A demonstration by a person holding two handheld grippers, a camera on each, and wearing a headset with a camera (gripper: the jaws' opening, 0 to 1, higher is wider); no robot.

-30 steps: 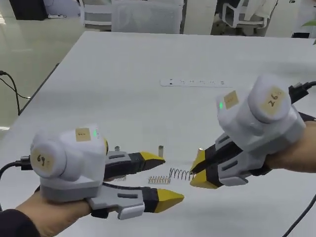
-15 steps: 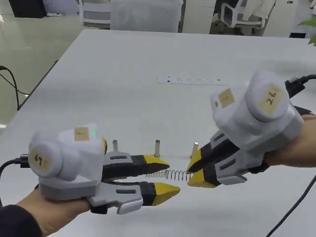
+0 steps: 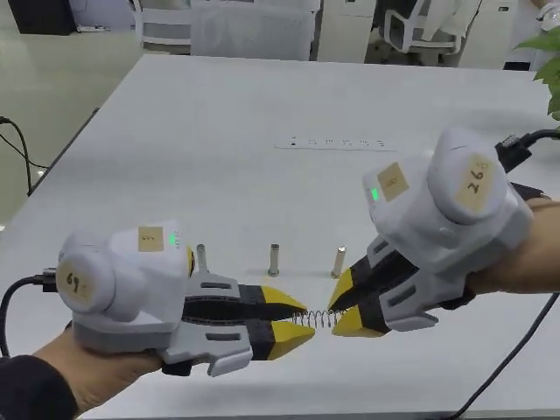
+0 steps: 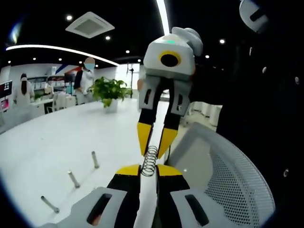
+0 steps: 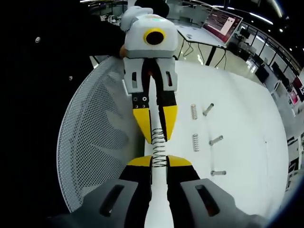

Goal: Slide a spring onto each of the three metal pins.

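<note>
A short coil spring (image 3: 318,318) hangs stretched between my two grippers, just above the white table. My left gripper (image 3: 296,317) is shut on the spring's left end and my right gripper (image 3: 339,308) is shut on its right end. In the left gripper view the spring (image 4: 150,159) runs from my left gripper (image 4: 148,169) up to the right gripper (image 4: 155,142). Three upright metal pins (image 3: 201,256) (image 3: 274,260) (image 3: 339,261) stand bare in a row just behind the tips. Two loose springs (image 5: 194,112) (image 5: 195,141) lie on the table beside the pins (image 5: 216,140).
A white power strip (image 3: 337,143) lies flat mid-table, beyond the pins. The table's near edge (image 3: 350,413) runs just under the grippers. A mesh chair (image 4: 228,171) stands close below that edge. Office chairs stand past the far end, and a potted plant (image 4: 109,90) stands further off.
My left gripper has moved right and its jaws have shut on the free end of the spring that the right gripper held. The right gripper has shifted slightly towards the left.
</note>
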